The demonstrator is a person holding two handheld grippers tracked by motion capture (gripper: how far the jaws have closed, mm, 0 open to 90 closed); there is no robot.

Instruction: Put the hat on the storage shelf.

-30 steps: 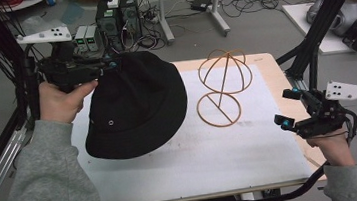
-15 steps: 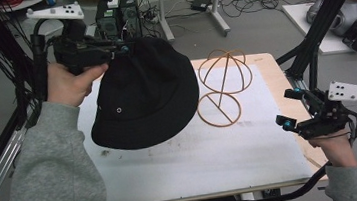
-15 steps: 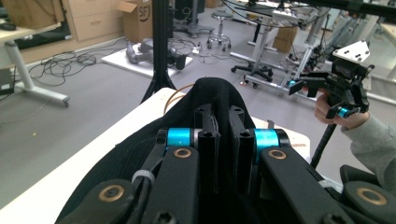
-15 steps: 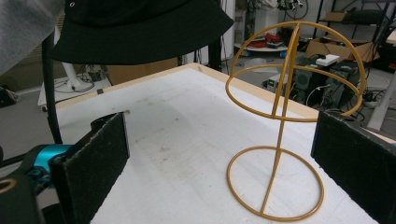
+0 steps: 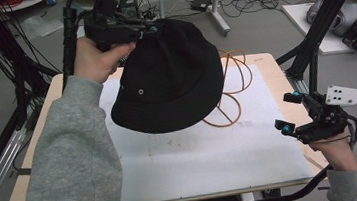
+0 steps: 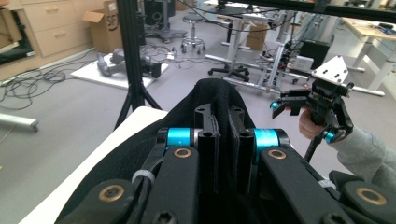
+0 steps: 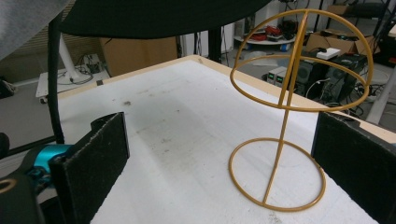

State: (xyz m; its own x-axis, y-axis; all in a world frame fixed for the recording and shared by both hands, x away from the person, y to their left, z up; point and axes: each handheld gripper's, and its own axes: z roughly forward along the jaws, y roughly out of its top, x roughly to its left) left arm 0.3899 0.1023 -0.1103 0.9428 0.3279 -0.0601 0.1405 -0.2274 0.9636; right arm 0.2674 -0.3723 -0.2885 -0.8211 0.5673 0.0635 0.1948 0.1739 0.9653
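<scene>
While my left claw (image 5: 151, 29) is raised over the far-left part of the desk (image 5: 268, 66), its jaws are pinched tight on a fold of the black bucket hat (image 5: 172, 81). In the left gripper view the black fabric (image 6: 217, 100) is sandwiched between the two jaws, which stand almost together. The hat hangs clear of the desk, tilted, crown toward the far side, brim drooping toward the near-left. A small metal eyelet shows on its side in the high view.

The gold wire hat stand (image 7: 285, 107) is upright on the white mat (image 5: 212, 152), just right of the hat and partly hidden behind it in the high view (image 5: 233, 87). It has a round base ring, a single upright rod and a domed cage of hoops on top. In the right gripper view the hat brim (image 7: 154, 18) sits above and to the left of the stand, not touching it.

My right claw (image 5: 288, 114) is held at the near-right edge of the desk, well apart from the stand. Its jaws are spread wide, with nothing between them, and they point toward the stand.
</scene>
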